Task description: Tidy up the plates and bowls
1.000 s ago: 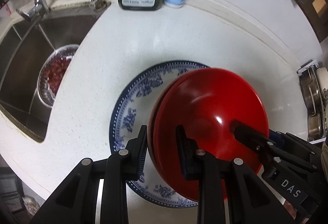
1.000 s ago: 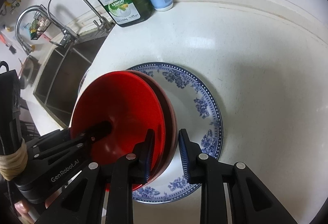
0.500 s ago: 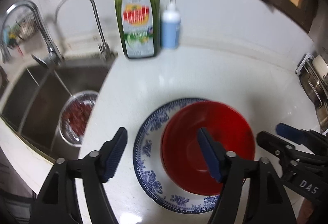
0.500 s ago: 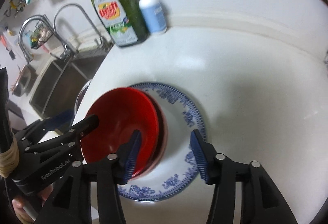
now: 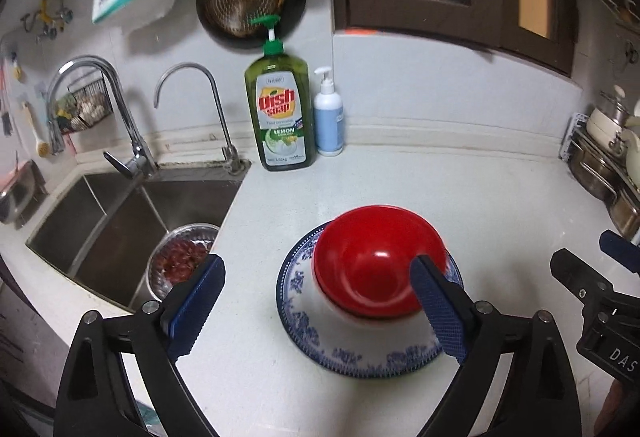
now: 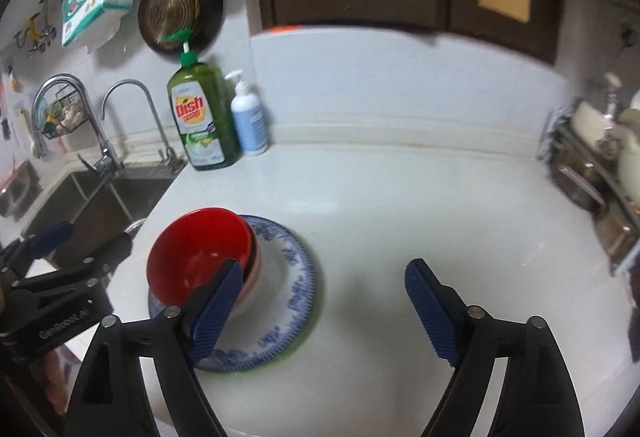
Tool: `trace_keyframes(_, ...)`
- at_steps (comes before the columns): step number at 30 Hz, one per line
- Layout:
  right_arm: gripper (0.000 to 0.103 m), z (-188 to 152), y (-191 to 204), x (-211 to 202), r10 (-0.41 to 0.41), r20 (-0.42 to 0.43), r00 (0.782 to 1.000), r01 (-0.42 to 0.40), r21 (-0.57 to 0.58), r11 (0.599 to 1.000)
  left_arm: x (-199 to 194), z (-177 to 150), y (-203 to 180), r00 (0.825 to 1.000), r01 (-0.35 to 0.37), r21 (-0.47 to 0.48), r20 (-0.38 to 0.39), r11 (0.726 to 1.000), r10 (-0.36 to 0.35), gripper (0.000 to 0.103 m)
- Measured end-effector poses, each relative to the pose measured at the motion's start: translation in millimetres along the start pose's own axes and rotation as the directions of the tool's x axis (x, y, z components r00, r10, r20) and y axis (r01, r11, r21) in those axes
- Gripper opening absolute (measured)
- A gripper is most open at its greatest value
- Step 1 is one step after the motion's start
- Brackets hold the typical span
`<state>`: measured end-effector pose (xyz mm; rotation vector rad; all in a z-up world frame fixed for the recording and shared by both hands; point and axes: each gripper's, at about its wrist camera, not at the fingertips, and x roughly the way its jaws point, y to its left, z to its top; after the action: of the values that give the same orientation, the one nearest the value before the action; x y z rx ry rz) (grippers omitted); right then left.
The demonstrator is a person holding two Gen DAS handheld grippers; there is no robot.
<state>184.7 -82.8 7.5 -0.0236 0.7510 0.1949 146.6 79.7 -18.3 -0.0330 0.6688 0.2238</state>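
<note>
Blue ribbed pads stand nearest you in both views: the left gripper (image 5: 316, 311) and the right gripper (image 6: 324, 311) both have their jaws spreading apart and grasping nothing. Just beyond and between the left jaws sits the red bowl (image 5: 380, 261), nested in what looks like a second bowl with a paler, pinkish rim (image 6: 256, 269), and both rest on the blue-patterned plate (image 5: 360, 357) on the white tabletop (image 5: 460, 189). From the right gripper the stack lies ahead of its left-hand jaw and off to that side, with only bare tabletop between the two pads. I'd judge the red bowl light, stiff and glossy, so slippery on a smooth wall; take it by the rim, one pad inside and one outside. The plate looks like ceramic, heavier and breakable, with a low edge that sits close to the tabletop, so lift it by the rim only once you have cleared the bowls or can steady it from both sides. Farther beyond the left jaws, a green dish soap bottle (image 5: 280, 117) and a small white pump bottle (image 5: 329, 121) stand at the wall, with the sink (image 5: 120, 221) off to the left.
</note>
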Motion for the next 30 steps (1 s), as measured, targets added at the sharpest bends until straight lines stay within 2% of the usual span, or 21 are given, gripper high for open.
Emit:
trace_keyframes(10,0.086,-50,-13,-72,-0.038,0.067,0.997,0.035,0.051,0.998,-68,-32,-10,0.995,0.039,0.021,0.086,0.999,-0.04,0.101)
trace_keyframes(18,0.089,-81,-13,-125,-0.072,0.11,0.991,0.066,0.06,0.996,-104,-52,-14,0.994,0.069,0.042,0.082,0.997,-0.073,0.101)
trace_keyframes(30,0.089,-102,-4,-166,-0.085,0.163,0.983,0.075,0.071,0.995,-138,-73,-7,0.989,0.087,0.08,0.112,0.993,-0.096,0.103)
